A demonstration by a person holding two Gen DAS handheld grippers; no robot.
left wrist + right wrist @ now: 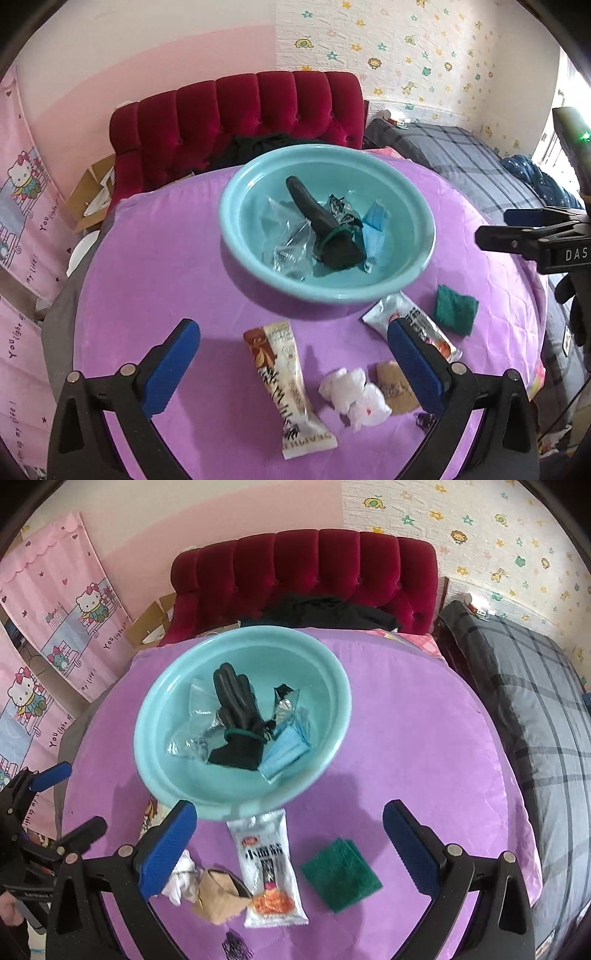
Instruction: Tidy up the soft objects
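Black glove [236,720] in teal basin [155,709]; both grippers apparently open, empty.

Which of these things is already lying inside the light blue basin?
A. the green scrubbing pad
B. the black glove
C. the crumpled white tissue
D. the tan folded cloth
B: the black glove lies inside the basin beside a blue face mask and clear plastic wrappers, while the green pad, white tissue and tan cloth lie on the purple cover outside it.
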